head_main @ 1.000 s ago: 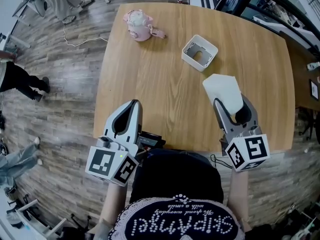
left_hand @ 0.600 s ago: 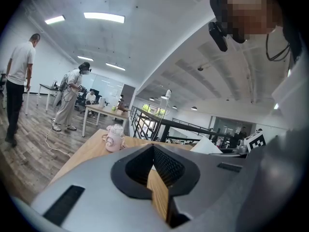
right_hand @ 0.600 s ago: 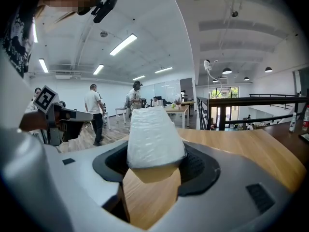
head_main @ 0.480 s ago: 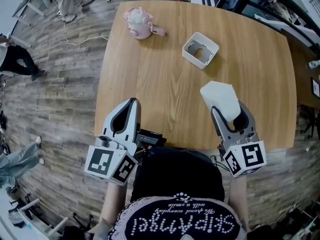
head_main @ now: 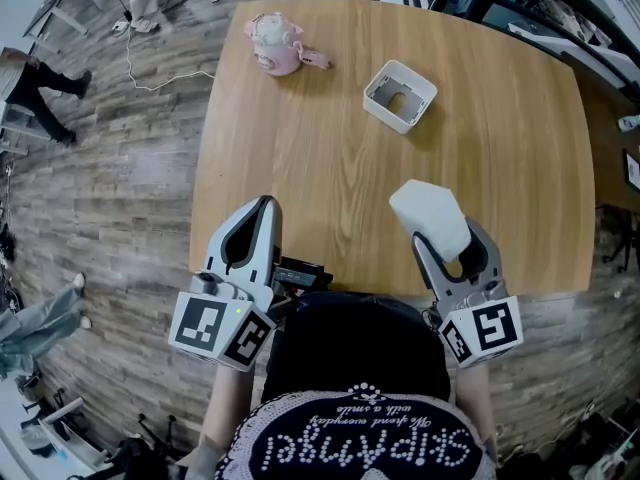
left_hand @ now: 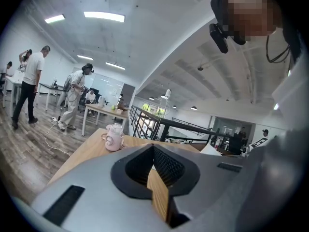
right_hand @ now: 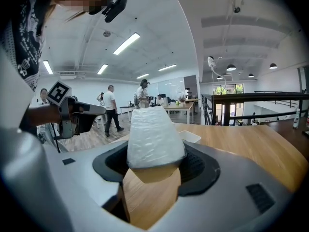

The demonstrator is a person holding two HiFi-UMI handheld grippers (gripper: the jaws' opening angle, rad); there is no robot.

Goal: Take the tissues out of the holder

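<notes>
The white tissue holder [head_main: 400,95] stands hollow at the table's far middle; its rim also shows past the pack in the right gripper view [right_hand: 190,136]. My right gripper [head_main: 446,236] is shut on a white wrapped tissue pack [head_main: 428,214], held above the table's near right part. In the right gripper view the tissue pack [right_hand: 154,135] sits squeezed between both pads, sticking out forward. My left gripper [head_main: 262,208] hovers over the near left edge with its jaws shut and nothing in them [left_hand: 153,148].
A pink teapot-shaped toy [head_main: 275,45] stands at the far left of the wooden table [head_main: 310,158] and shows in the left gripper view [left_hand: 114,137]. People walk on the plank floor at the left. A dark desk [head_main: 560,28] borders the far right.
My right gripper has drawn the tissue pack back toward the near edge and a little left, away from the holder. The left gripper has stayed put.
</notes>
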